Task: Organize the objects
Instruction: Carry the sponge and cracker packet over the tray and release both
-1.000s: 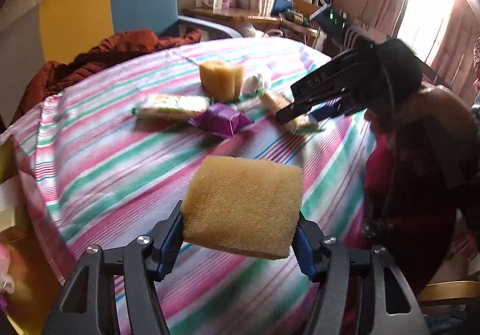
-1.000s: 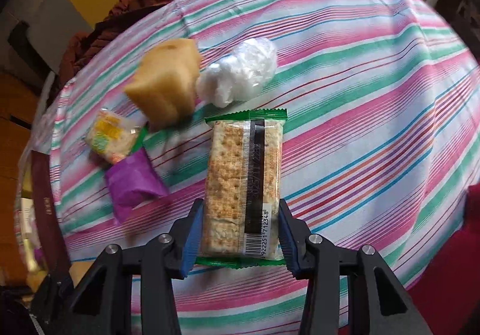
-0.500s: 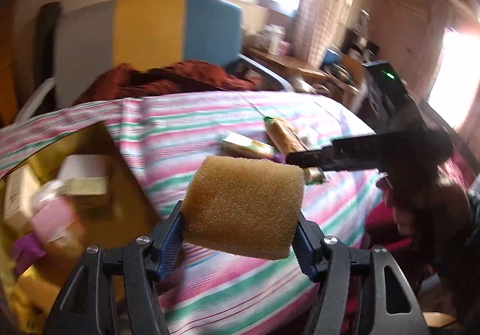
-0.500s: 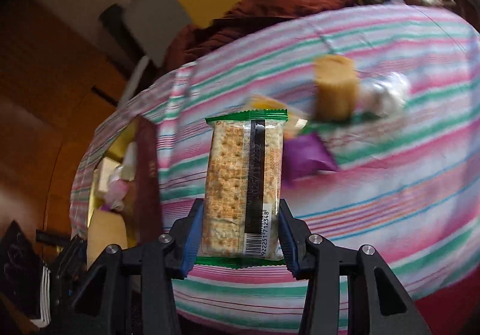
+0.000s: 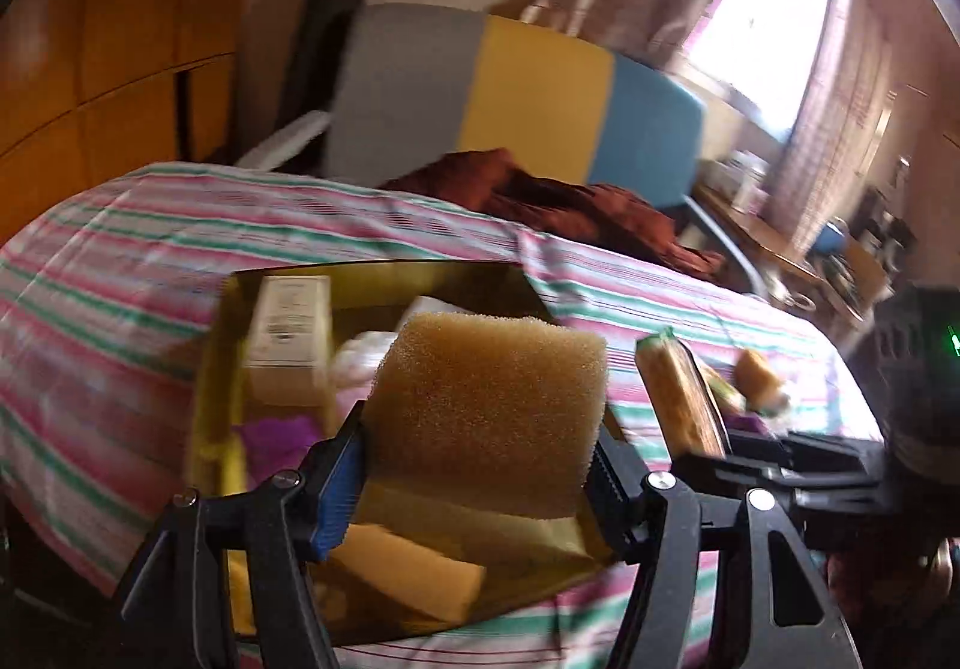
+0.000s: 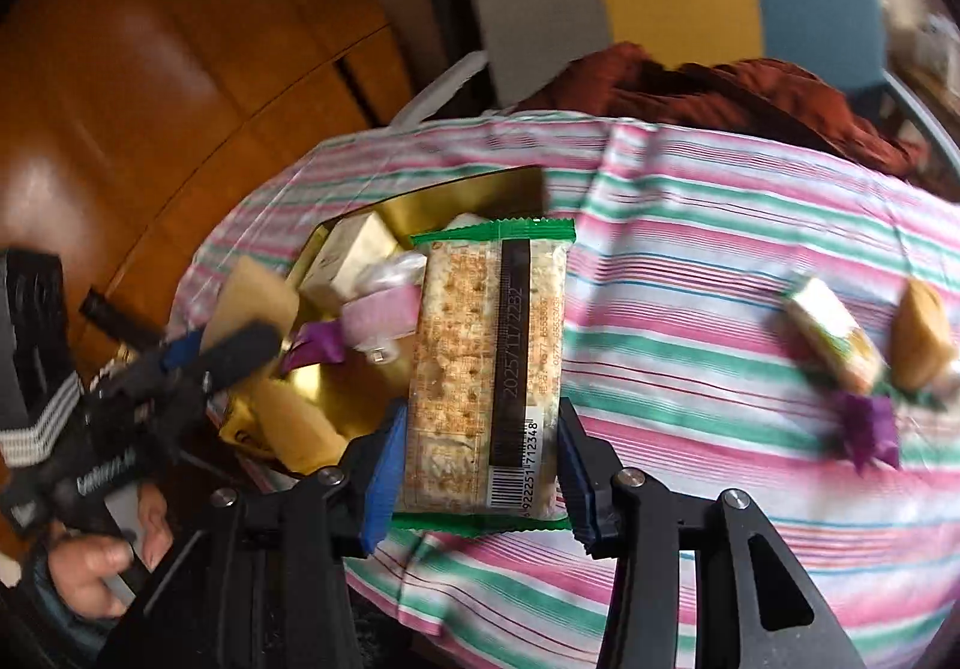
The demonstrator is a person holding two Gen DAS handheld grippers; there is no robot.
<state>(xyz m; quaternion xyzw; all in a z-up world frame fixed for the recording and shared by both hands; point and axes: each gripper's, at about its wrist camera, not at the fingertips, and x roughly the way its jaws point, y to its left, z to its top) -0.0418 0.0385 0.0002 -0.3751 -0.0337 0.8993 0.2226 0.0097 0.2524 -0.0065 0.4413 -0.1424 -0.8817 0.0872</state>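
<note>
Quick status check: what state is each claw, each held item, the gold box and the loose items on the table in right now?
Left claw: shut on sponge.
Sponge: held above gold box.
Right claw: shut on cracker pack.
Cracker pack: held upright, beside the box.
Gold box: open, already holding several items.
Purple wrapper: lying on striped tablecloth.
Small snack pack: lying on tablecloth.

A tan, porous sponge [image 5: 489, 411] is pinched upright above the gold box [image 5: 384, 273] at the desk's left side. A clear-wrapped cracker pack [image 6: 486, 375] with green ends is held lengthwise at the box's right edge. Farther right on the desk lie another sponge [image 6: 921, 339], a snack pack [image 6: 834, 333] and a purple wrapper [image 6: 870, 426].
</note>
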